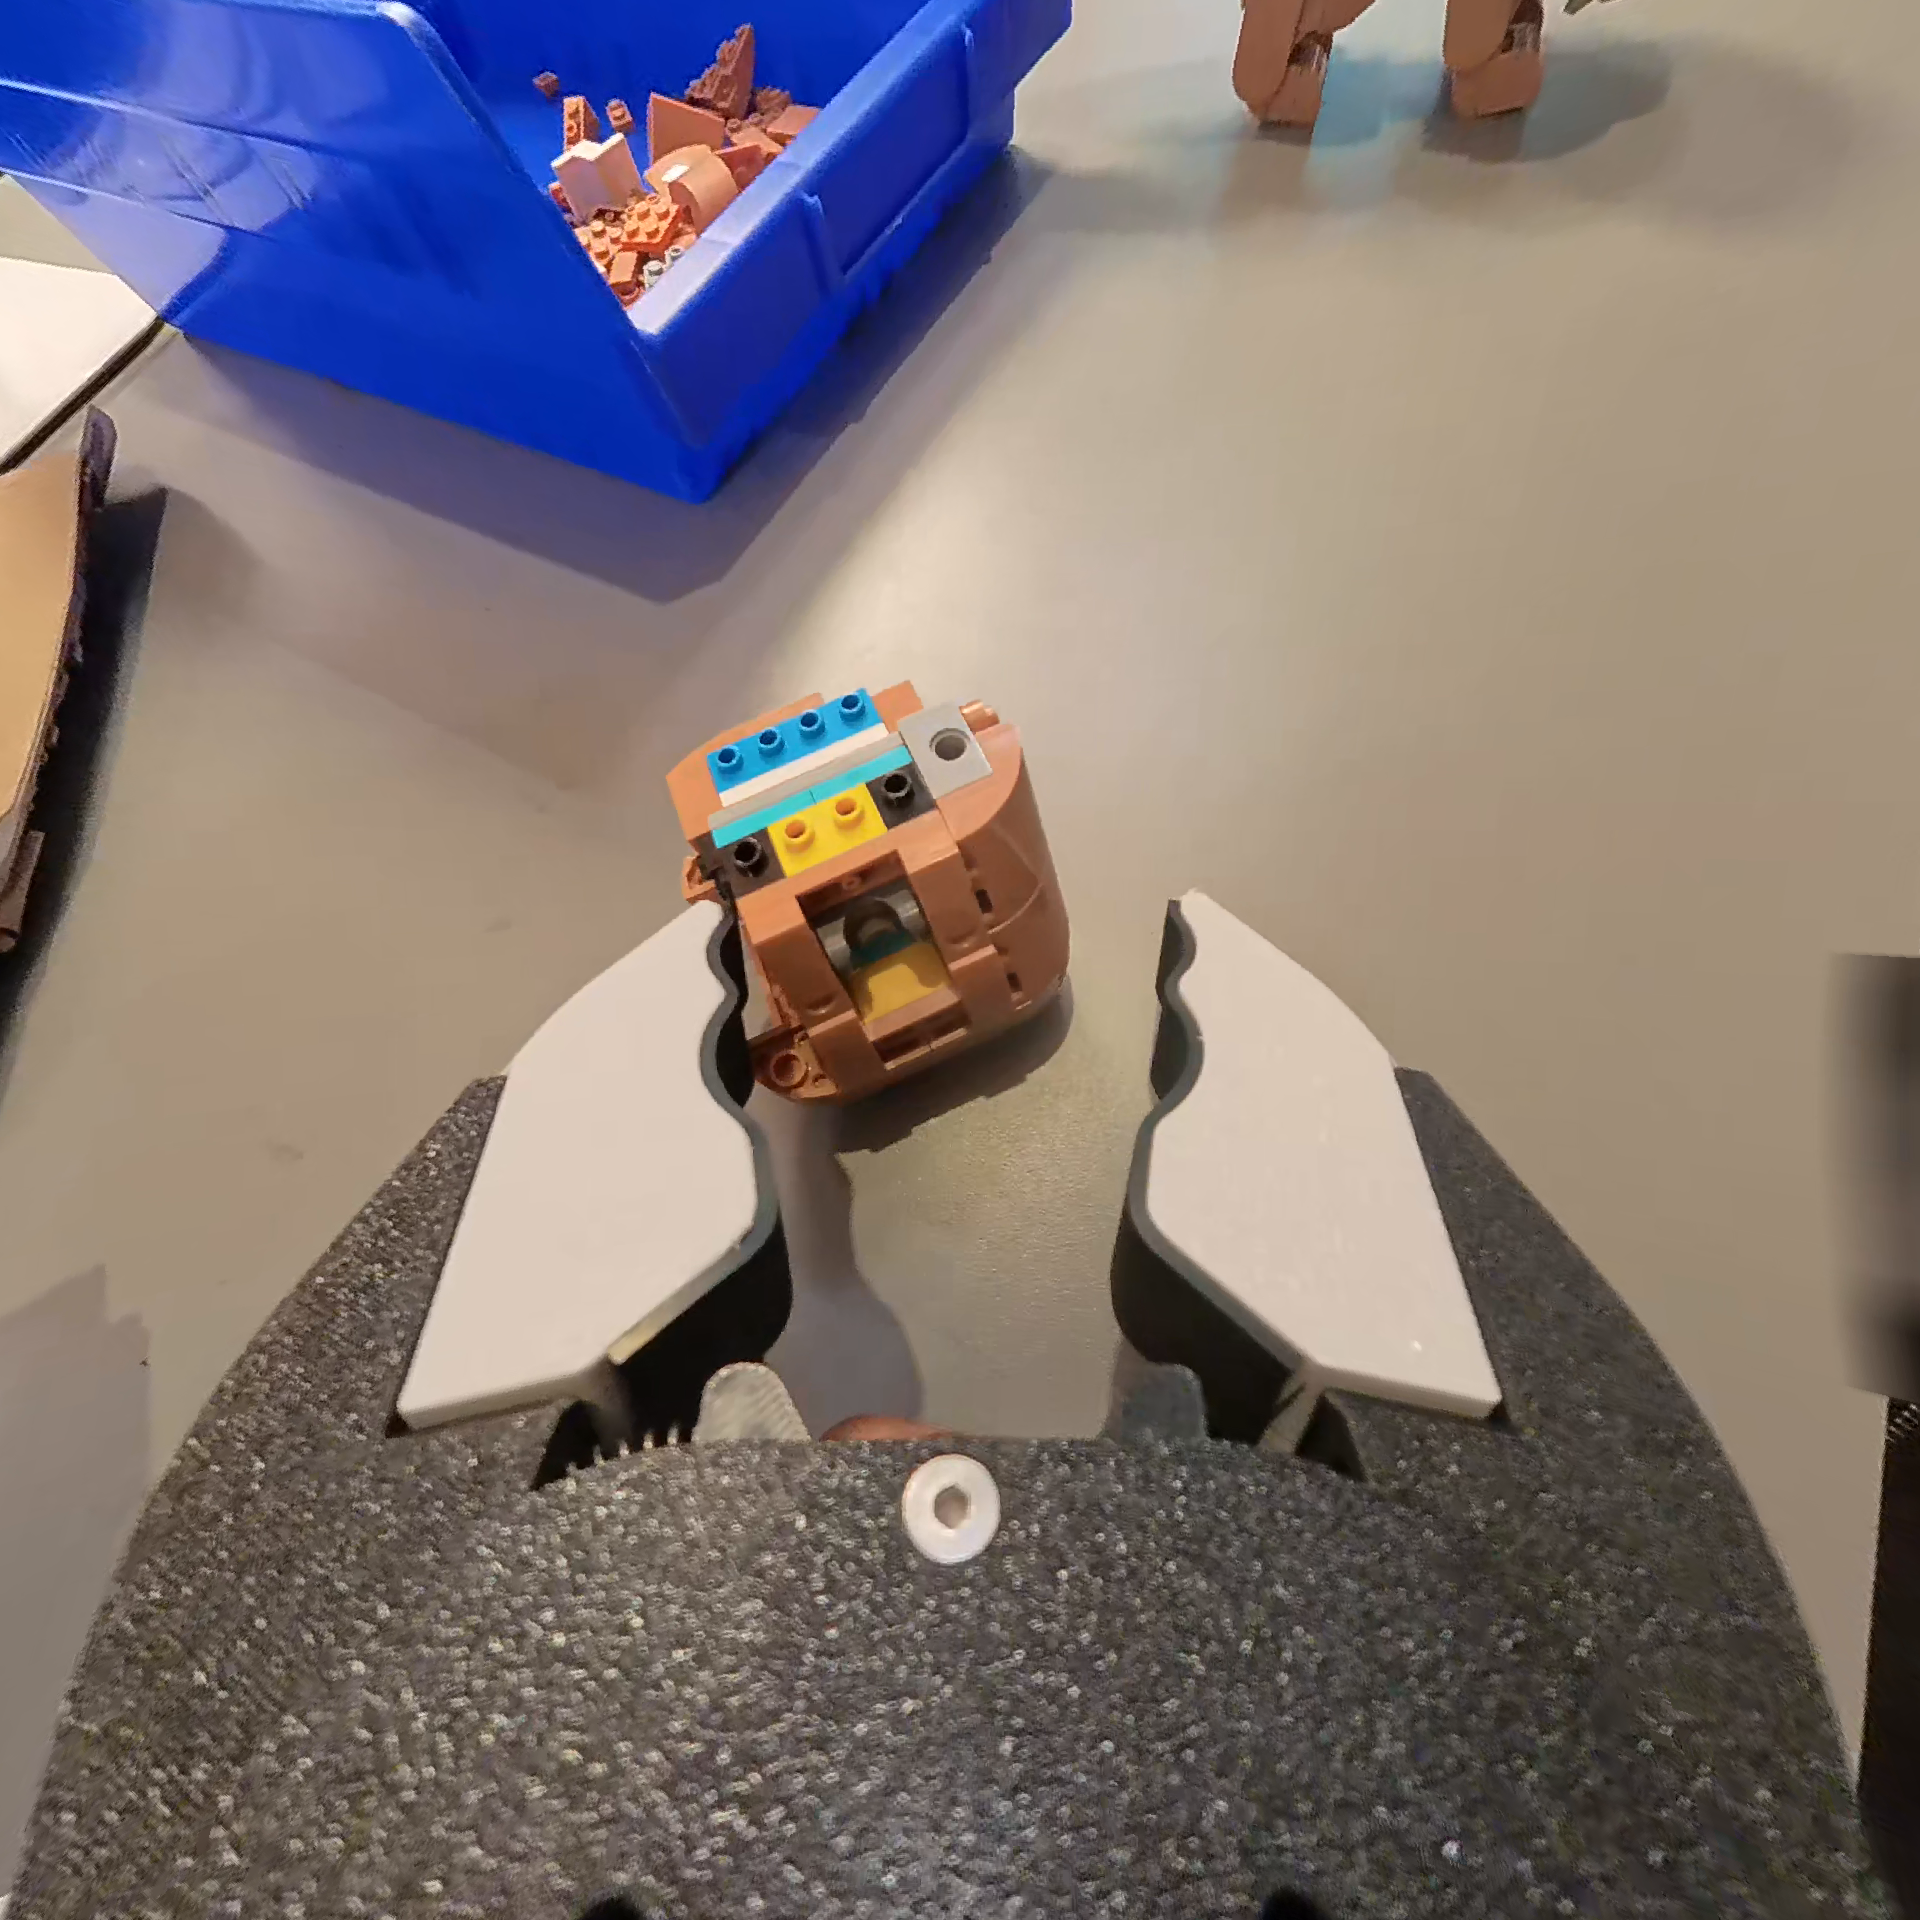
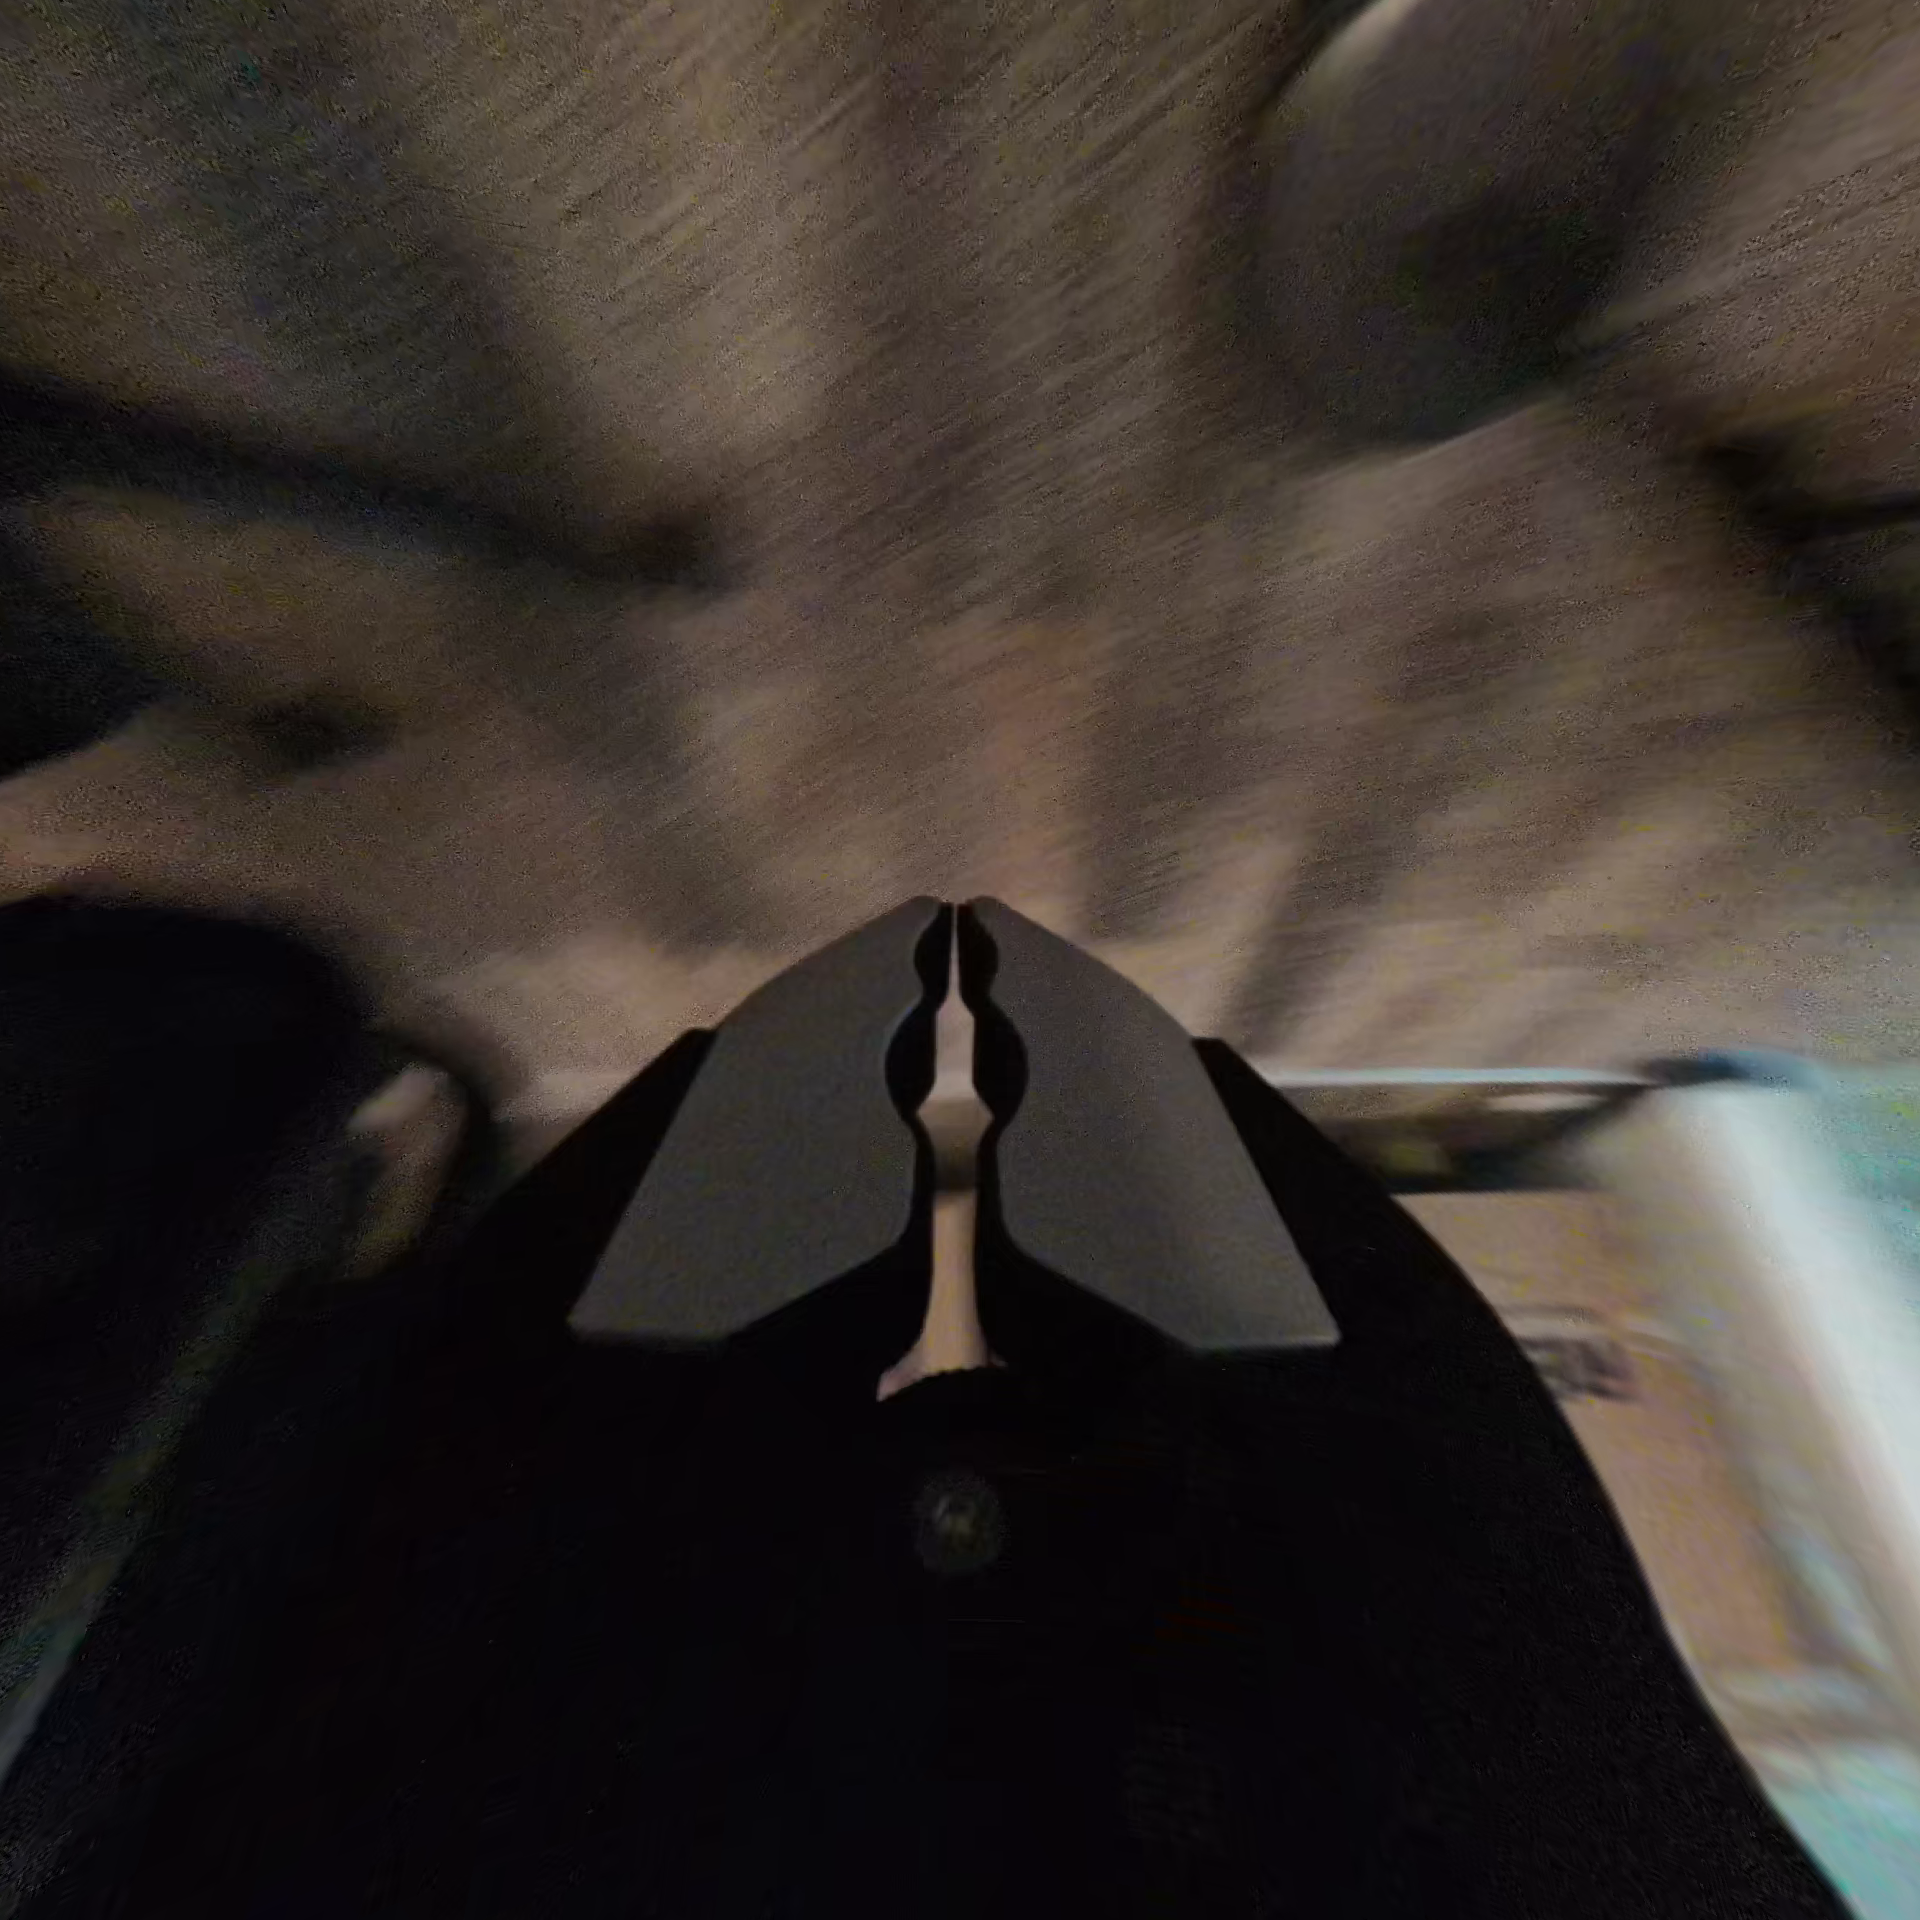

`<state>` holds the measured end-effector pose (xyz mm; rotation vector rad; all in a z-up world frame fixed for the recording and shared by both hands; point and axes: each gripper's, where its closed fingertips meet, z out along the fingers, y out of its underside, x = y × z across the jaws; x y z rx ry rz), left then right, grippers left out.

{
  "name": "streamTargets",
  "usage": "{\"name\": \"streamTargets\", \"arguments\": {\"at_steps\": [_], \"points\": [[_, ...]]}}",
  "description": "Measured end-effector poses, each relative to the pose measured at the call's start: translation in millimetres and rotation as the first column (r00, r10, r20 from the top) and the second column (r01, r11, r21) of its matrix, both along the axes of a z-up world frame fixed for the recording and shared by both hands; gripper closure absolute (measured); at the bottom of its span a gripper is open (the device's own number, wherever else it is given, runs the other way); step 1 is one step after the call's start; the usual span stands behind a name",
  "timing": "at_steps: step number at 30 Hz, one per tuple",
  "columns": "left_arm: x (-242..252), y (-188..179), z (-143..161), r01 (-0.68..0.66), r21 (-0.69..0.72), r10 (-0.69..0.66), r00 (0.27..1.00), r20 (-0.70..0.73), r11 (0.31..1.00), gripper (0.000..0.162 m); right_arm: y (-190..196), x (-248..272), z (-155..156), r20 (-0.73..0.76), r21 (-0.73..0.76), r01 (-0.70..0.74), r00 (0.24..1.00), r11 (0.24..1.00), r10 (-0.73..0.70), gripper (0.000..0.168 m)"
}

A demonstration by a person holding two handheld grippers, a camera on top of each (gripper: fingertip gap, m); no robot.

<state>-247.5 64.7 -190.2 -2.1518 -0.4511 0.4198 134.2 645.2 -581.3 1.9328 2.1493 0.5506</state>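
Note:
A chunky brown brick assembly with blue, yellow, teal, grey and black pieces on top rests on the grey table. My left gripper is open around it. The left finger lies against or very near the assembly's left side. The right finger stands well clear of it. My right gripper is shut, with its tips together and nothing between them. Its view is dark and motion-blurred, so what lies ahead of it cannot be made out.
A blue bin with several brown bricks stands at the back left. Two brown brick-built legs stand at the back right. A brown and dark flat thing lies at the left edge. A dark object shows at the right edge.

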Motion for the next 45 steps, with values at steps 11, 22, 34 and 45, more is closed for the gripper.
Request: {"name": "streamTargets", "arguments": {"at_steps": [11,22,34,45], "points": [[1,1,-1,0.013,-0.003,-0.013,1.0,0.013,1.0,0.084,22,195,42,0.376,-0.195,-0.563,0.713,0.803,0.592,0.168],[3,0,5,0.011,0.029,-0.01,1.0,-0.019,1.0,0.085,-6,-35,23,-0.036,-0.157,-0.068,0.997,0.985,0.063,0.168],[4,0,6,0.01,0.032,-0.009,1.0,-0.026,0.999,0.085,-60,-93,161,-0.098,0.326,-0.638,0.711,0.697,0.696,0.168],[10,3,12,0.007,0.1,-0.01,1.0,0.021,0.995,0.081,-281,-206,358,-0.493,0.12,-0.863,0.377,0.491,0.784,0.168]]}}
